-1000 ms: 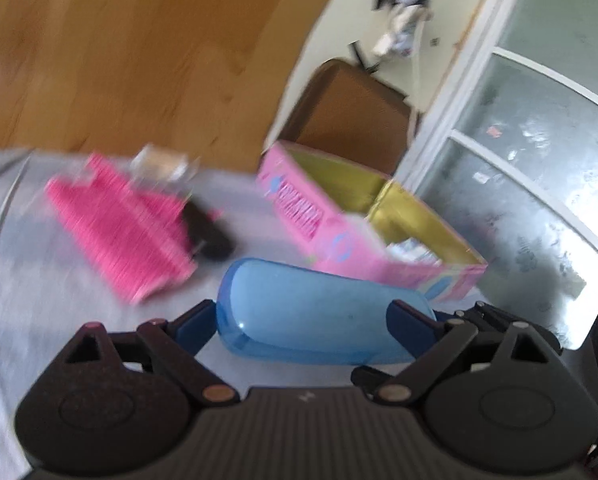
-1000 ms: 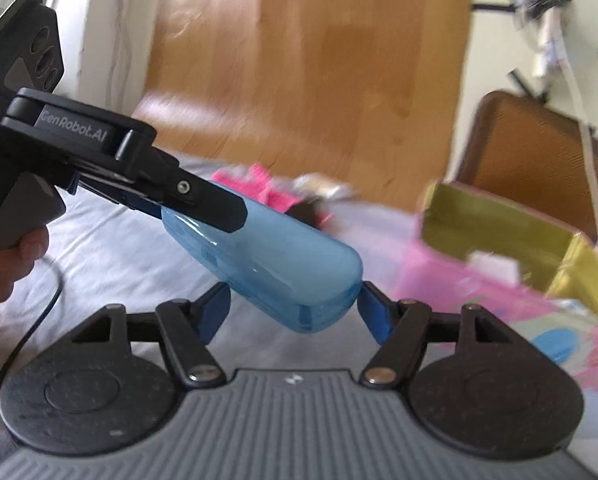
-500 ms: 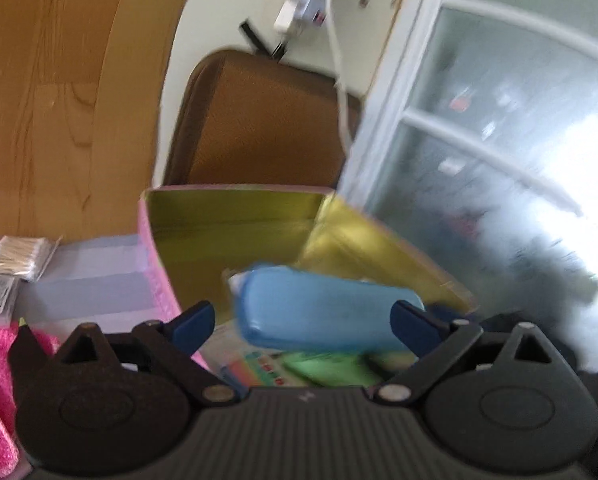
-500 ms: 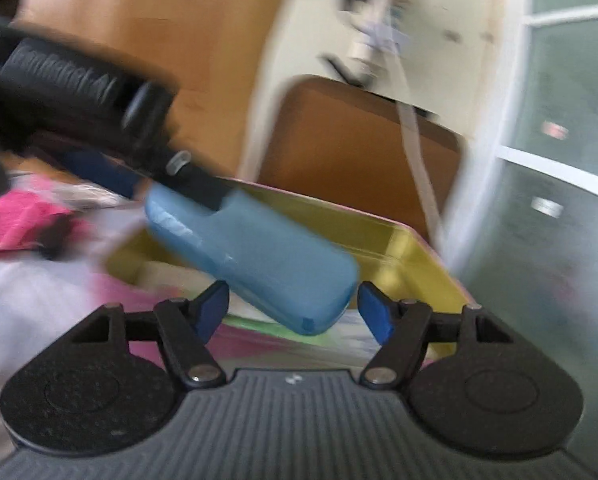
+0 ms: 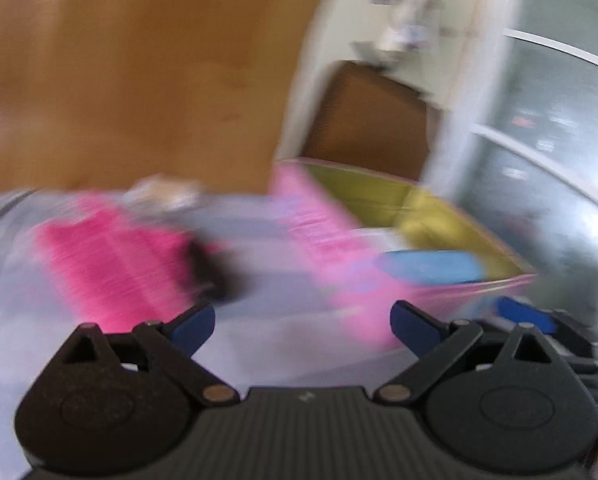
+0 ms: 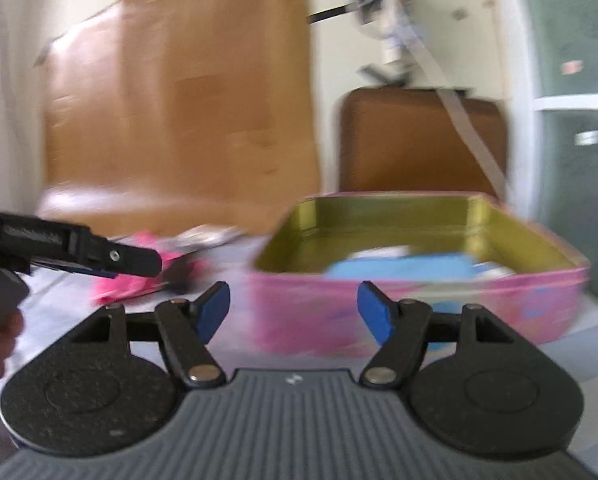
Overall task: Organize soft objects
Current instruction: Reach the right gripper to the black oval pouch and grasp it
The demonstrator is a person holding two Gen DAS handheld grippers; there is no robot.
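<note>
The blue soft case point(image 5: 431, 266) lies inside the pink box with the gold inside point(image 5: 331, 236); it also shows in the right wrist view point(image 6: 399, 268) within that box point(image 6: 419, 308). My left gripper point(image 5: 302, 324) is open and empty, back over the grey cloth. My right gripper point(image 6: 293, 306) is open and empty, just in front of the box's near wall. The left gripper's fingers point(image 6: 111, 258) show at the left of the right wrist view. A pink cloth point(image 5: 111, 264) lies left of the box, with a black item point(image 5: 215, 272) beside it. Both views are blurred.
A clear packet point(image 5: 163, 192) lies behind the pink cloth. A brown chair back point(image 6: 419, 140) and a wooden board point(image 6: 179, 112) stand behind the table. A glass door point(image 5: 559, 140) is at the right.
The blue case has left my left gripper and now lies in the pink box. Both grippers have pulled back from the box, the left one swinging left.
</note>
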